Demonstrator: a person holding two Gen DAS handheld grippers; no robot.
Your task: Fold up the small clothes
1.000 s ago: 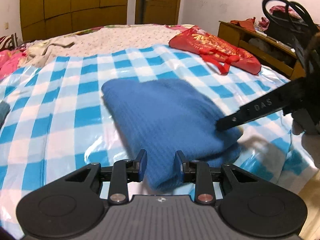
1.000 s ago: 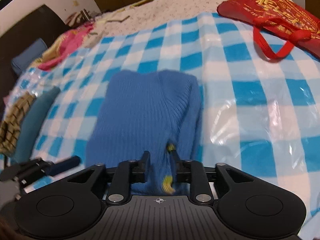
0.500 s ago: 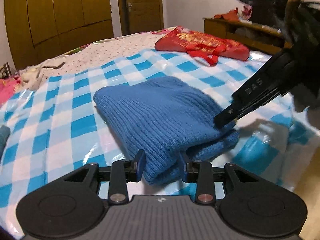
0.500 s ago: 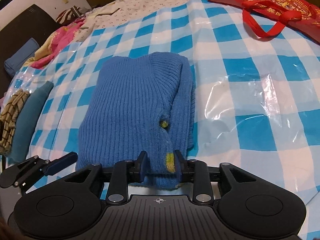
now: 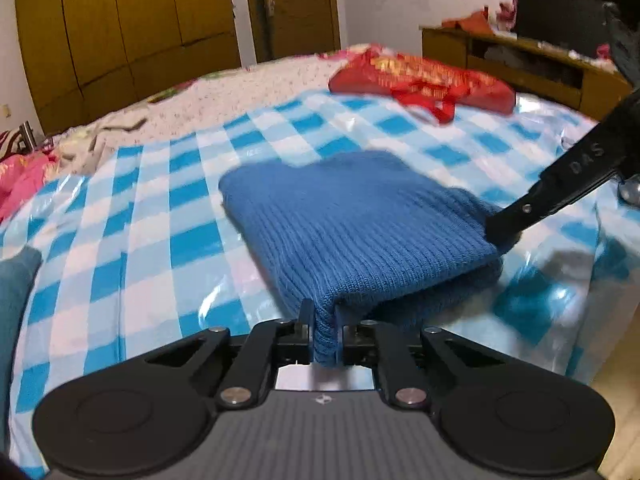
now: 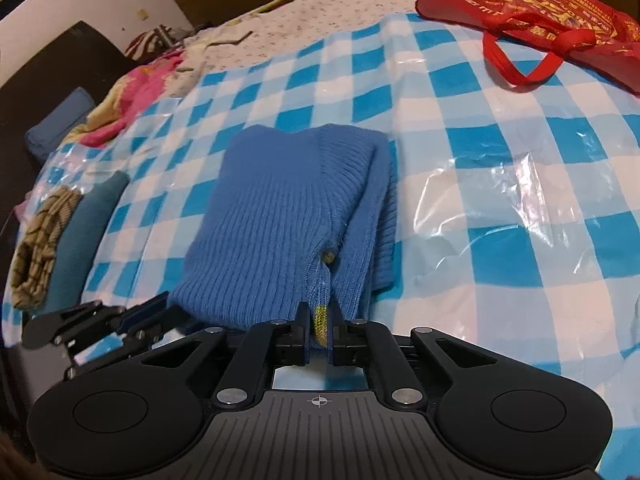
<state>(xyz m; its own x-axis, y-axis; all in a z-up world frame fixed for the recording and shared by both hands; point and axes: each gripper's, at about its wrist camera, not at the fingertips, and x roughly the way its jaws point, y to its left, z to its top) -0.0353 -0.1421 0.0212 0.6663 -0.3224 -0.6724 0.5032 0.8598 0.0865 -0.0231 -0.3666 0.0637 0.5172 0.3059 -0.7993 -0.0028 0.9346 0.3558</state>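
Observation:
A folded blue knit sweater (image 5: 360, 220) lies on the blue-and-white checked sheet (image 5: 140, 220). My left gripper (image 5: 324, 320) is shut on the sweater's near left corner. The right gripper reaches in from the right in that view (image 5: 504, 232), at the sweater's other near corner. In the right wrist view the sweater (image 6: 280, 216) lies ahead, and my right gripper (image 6: 320, 320) is shut on its near edge with yellow trim. The left gripper shows there at the lower left (image 6: 152, 312), on the sweater's left corner.
A red bag (image 6: 540, 12) lies far right on the bed, also in the left wrist view (image 5: 420, 80). Folded teal and plaid clothes (image 6: 52, 236) are stacked at the left. A pink garment (image 6: 124, 104) lies beyond. A wooden cabinet (image 5: 520, 68) stands right of the bed.
Both grippers have closed from open onto the near edge of the sweater, one at each corner. The sweater's near edge is now lifted slightly between the fingers.

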